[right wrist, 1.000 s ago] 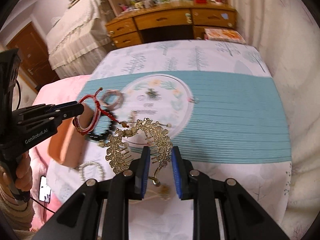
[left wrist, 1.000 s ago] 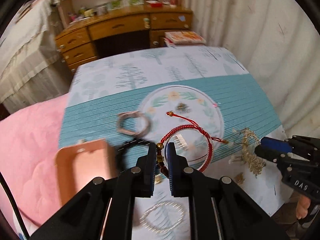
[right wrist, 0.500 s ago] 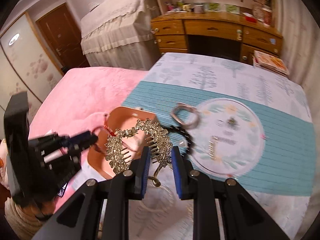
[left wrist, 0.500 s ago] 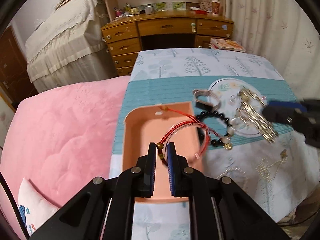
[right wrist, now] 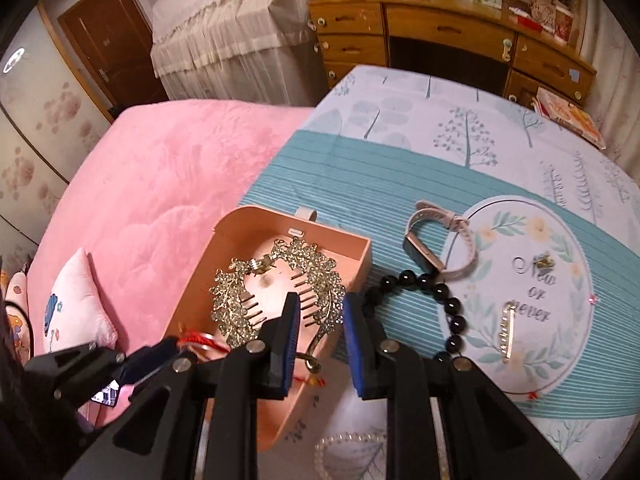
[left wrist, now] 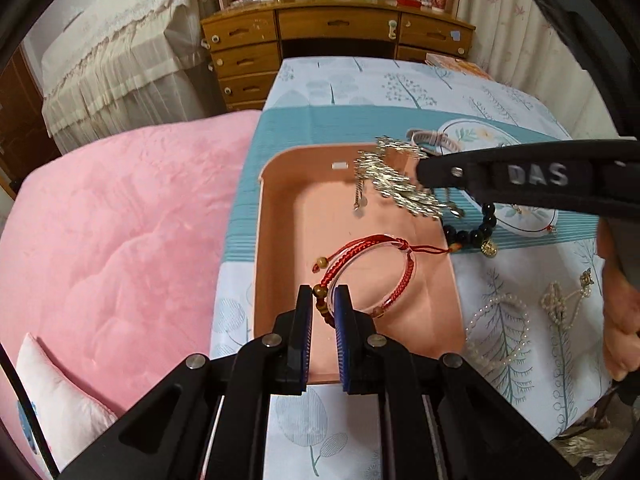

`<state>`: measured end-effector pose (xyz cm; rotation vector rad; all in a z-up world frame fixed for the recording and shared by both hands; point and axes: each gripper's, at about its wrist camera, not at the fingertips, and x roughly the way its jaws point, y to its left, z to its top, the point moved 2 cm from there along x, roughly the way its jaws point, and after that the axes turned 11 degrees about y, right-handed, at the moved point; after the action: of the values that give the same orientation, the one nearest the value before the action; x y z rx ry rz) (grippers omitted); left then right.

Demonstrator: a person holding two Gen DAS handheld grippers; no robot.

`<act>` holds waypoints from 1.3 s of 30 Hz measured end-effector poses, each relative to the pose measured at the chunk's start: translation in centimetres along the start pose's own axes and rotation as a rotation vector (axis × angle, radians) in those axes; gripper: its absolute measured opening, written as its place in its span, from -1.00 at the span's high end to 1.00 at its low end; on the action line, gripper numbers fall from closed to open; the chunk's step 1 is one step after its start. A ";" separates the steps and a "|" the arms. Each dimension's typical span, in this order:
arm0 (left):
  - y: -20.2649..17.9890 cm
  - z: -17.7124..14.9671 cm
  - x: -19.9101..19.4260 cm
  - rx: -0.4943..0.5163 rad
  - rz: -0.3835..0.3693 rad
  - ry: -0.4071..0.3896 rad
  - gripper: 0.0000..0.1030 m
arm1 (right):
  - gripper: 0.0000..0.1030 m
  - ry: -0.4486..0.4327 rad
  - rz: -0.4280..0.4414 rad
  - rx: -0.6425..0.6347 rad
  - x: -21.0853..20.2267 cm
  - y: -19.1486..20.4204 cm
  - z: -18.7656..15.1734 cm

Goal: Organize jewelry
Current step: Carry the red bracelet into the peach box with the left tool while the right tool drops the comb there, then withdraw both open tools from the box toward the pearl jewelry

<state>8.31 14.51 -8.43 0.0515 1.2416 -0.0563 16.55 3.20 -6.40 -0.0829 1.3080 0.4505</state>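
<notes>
Left tool (left wrist: pixel 323 303): jaws nearly closed, pinching the beaded end of a red cord bracelet (left wrist: pixel 370 268). The bracelet's loop hangs out ahead of the fingertips, over the floor of the open pink box (left wrist: pixel 280 240). Whether the loop touches the box floor, cannot tell. In the right wrist view the same tool (right wrist: pixel 160 354) comes in from the lower left, a bit of red cord showing at its tip.

Right tool (right wrist: pixel 320 320): jaws set moderately apart, with the stem of a gold leaf hair comb (right wrist: pixel 280 280) between them. Whether the pads actually press on it cannot be made out. The comb's leafy arch and teeth sit over the inside of the pink box (right wrist: pixel 240 228), toward its far end. From the left wrist view the right tool (left wrist: pixel 424 170) reaches in from the right, the comb (left wrist: pixel 392 184) at its tip over the box's far right corner.

On the bench (right wrist: pixel 440 168), beside the box on its right: a black bead bracelet (right wrist: pixel 436 292), then a pale pink watch (right wrist: pixel 440 236) just beyond it. A pearl strand (left wrist: pixel 500 328) lies on the tree-print cloth near the box's near right corner.

Left of the bench, a pink bed (left wrist: pixel 120 220). Farthest back, a wooden desk with drawers (left wrist: pixel 332 36).
</notes>
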 end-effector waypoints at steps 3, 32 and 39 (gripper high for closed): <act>0.1 0.2 0.9 -0.007 -0.017 0.008 0.83 | 0.57 0.025 -0.013 -0.009 1.3 0.3 0.5; -0.5 -0.5 -2.4 -0.038 -0.064 -0.164 -0.45 | 0.40 -0.157 0.092 -0.014 -3.8 -0.7 -3.2; -1.6 -1.2 -3.7 -0.042 -0.063 -0.171 -0.67 | 0.00 -0.212 0.038 0.032 -6.5 -3.0 -5.8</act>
<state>5.91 13.05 -5.28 -0.0286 1.0726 -0.0881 11.13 -3.07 -2.44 0.0162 1.1096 0.4580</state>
